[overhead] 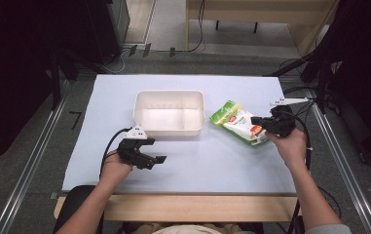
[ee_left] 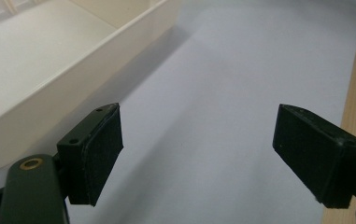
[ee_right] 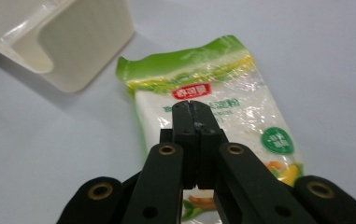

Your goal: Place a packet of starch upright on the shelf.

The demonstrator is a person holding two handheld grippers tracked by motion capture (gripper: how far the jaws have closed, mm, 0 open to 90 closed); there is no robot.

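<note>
A green and white food bag [overhead: 232, 118] lies flat on the pale blue table top, to the right of a white plastic tub [overhead: 169, 92]. My right gripper [overhead: 257, 120] hangs over the bag's near right end. In the right gripper view its jaws [ee_right: 192, 106] are pressed together above the bag [ee_right: 222, 79], and I see nothing between the pads. My left gripper [overhead: 157, 160] rests low by the tub's front left corner. Its jaws [ee_left: 199, 149] stand wide open over bare table, with the tub wall [ee_left: 73, 79] at their left.
The tub [ee_right: 77, 42] is empty inside. The table's wooden front edge [overhead: 193, 204] runs just behind the left hand. Metal rails [overhead: 32, 161] flank the table, and cables lie at the far right [overhead: 295, 92].
</note>
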